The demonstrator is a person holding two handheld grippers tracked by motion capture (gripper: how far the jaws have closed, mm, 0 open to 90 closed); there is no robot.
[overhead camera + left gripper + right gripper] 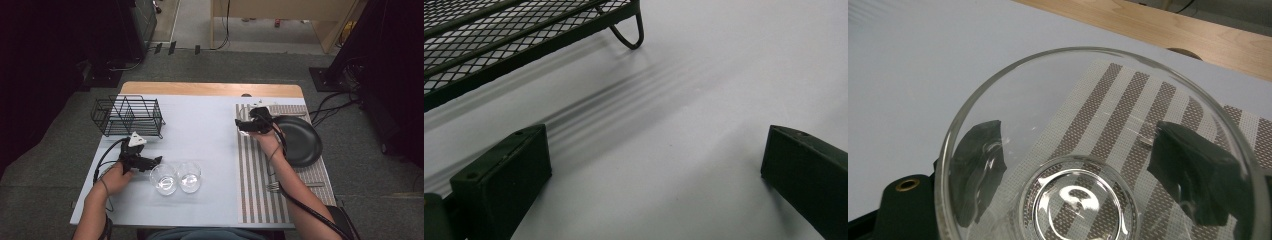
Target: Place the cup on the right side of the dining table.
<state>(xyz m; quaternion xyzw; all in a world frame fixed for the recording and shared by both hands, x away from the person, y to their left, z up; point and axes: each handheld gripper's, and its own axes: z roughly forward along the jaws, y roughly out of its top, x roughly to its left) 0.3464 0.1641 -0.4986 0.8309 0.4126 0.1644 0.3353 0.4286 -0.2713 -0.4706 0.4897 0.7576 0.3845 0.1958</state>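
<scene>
At the far left of the table [210, 125] stands a black wire rack [128, 116], its mesh floor and one looped foot seen close up in the left gripper view [499, 35]. Just in front of it the left gripper [156, 161] lies low over the pale sheet, jaws spread wide with nothing but bare surface between them [659, 165]. Right beside its tips stand two glasses [176, 177], upright and touching each other, near the table's front edge. Further right, on the striped mat [255, 185], the right gripper [243, 126] is at the mat's far left corner; its jaws stand on either side of a third glass [1098, 150], which sits upright on the stripes, though whether they press its wall I cannot tell. Just right of that hand lies a dark plate [302, 142], and a fork [273, 186] rests on the mat nearer the person.
</scene>
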